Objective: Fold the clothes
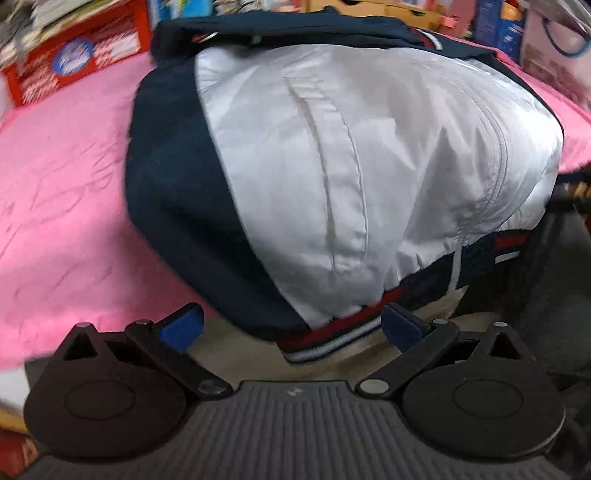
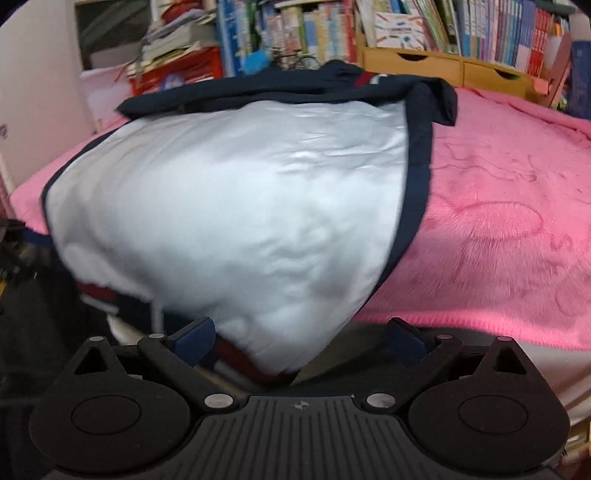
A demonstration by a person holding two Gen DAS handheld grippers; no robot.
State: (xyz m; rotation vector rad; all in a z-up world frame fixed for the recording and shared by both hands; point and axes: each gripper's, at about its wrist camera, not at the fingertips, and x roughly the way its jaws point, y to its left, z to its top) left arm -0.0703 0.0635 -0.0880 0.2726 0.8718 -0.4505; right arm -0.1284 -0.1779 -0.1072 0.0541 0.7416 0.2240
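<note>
At the near edge of a surface draped in a pink blanket (image 1: 62, 192), both claws point forward and downward at a folded jacket (image 1: 332, 177) that lies on the blanket with its striped hem hanging over the near edge. The left claw (image 1: 291, 326) is spread wide, its blue pads (image 1: 181, 328) standing on either side of the red, white and navy ribbed hem (image 1: 332, 338) without pressing on it. The right claw (image 2: 301, 341) is likewise spread wide; the lower corner of the jacket's white panel (image 2: 229, 221) hangs down between its pads, and neither pad visibly presses on the cloth. The jacket is navy with large white shiny panels; a slanted welt pocket (image 1: 332, 177) crosses the white front in the left wrist view, and a small red, white and navy flag patch (image 1: 508, 247) sits at the hem, with no lettering legible. The blanket's pile shows faint drawn marks. Behind it stand crowded bookshelves (image 2: 443, 29), a wooden drawer unit (image 2: 443, 64) and a red box (image 1: 77, 55) with a round blue label too blurred to read. Both views are somewhat smeared by motion.
</note>
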